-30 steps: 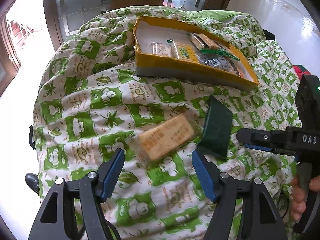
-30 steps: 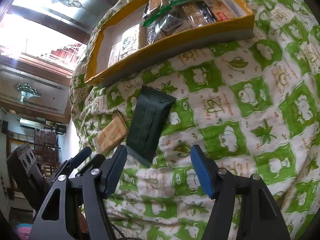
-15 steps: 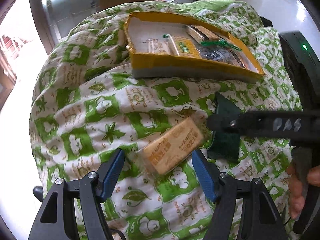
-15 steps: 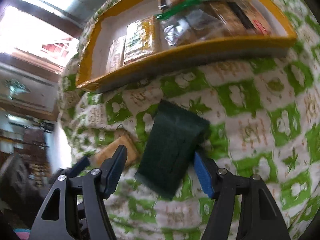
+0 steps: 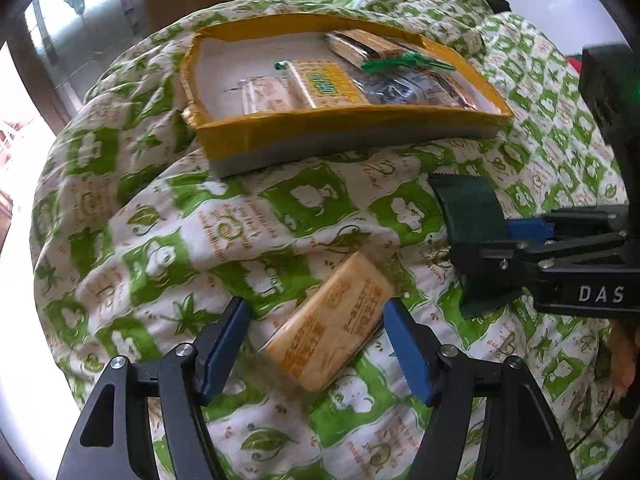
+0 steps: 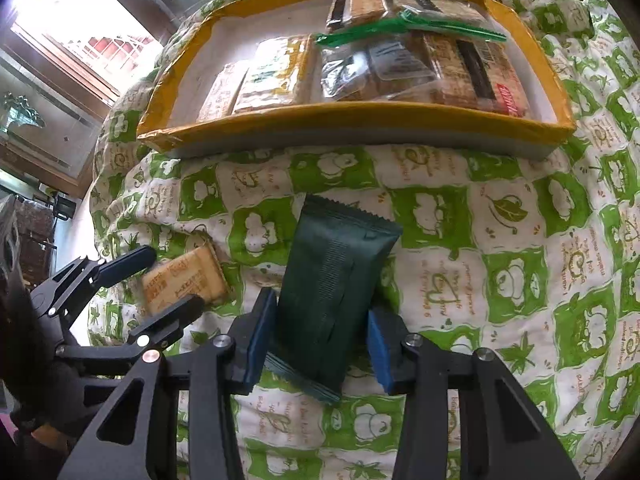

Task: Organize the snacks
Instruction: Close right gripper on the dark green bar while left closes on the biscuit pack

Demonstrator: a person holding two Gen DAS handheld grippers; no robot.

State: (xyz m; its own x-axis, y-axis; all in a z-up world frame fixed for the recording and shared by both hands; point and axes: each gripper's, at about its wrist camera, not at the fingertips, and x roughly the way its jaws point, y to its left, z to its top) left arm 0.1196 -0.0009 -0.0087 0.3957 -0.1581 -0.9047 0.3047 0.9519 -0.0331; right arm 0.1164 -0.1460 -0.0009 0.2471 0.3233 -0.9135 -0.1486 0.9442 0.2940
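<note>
Left gripper (image 5: 316,344) spread around cracker packet (image 5: 334,330), right gripper (image 6: 320,342) clamping green packet (image 6: 334,292) — tray (image 6: 360,120) beyond

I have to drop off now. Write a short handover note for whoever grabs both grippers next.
Left gripper: open, its fingers either side of the tan rectangular cracker packet, which lies on the green-and-white patterned cloth; not gripped yet.
Right gripper: pads closed in on the dark green foil snack bar; the bar looks still down on the cloth.
Yellow-rimmed cardboard tray beyond both already holds several packets.
Done: those packets in the tray.
Left: close on the cracker packet, lift both snacks, place them in the tray.
</note>
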